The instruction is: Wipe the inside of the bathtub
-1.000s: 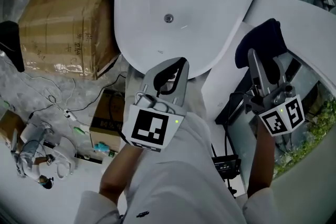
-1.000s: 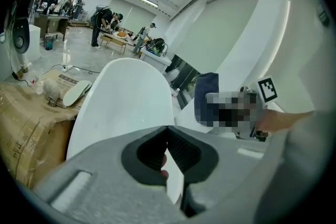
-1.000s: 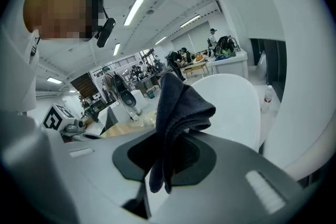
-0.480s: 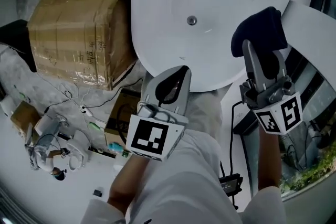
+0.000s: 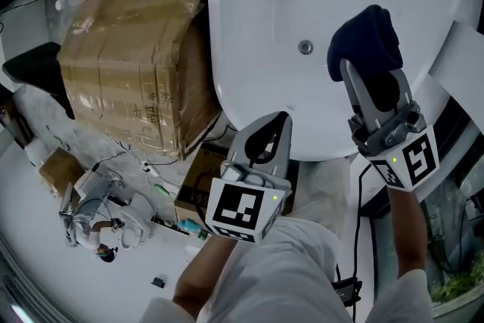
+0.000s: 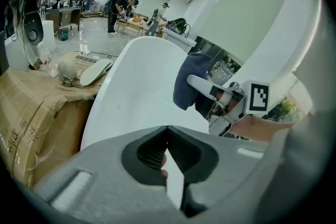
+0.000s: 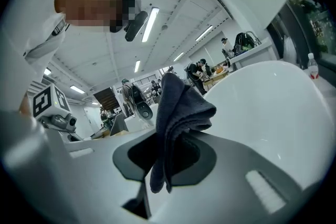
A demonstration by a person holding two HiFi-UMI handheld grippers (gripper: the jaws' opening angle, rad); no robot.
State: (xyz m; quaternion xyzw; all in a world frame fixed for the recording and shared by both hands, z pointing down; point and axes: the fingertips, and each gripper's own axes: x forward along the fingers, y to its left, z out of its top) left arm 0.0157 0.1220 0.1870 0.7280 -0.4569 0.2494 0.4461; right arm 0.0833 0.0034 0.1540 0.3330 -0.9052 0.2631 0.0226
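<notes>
Tub: one, white, oval. Its long axis runs straight away from both grippers. The rounded near end lies just ahead of the left gripper, and the far end is cut off at the top of the head view.

Drain: one, in the tub floor toward the near end, just left of the cloth.

Cloth: one, dark blue, bunched and folded. It is clamped between the jaws of the right gripper and stands up past their tips. The right gripper view shows folds hanging down through the jaw opening. It sits over the tub interior, near the right-hand wall. Contact with the surface cannot be confirmed.

Left gripper: jaws closed together with nothing between them, as seen in its own view. Its tips are at the near rim, outside the basin.

Right gripper: its jaws cross the near rim and reach inside the tub.

Edges and room: a wrapped box, one, stands close against the tub's outer left side, left of the left gripper. The tub floor ahead and left of the cloth is bare white. Cables and small clutter cover the floor left of the left gripper.
</notes>
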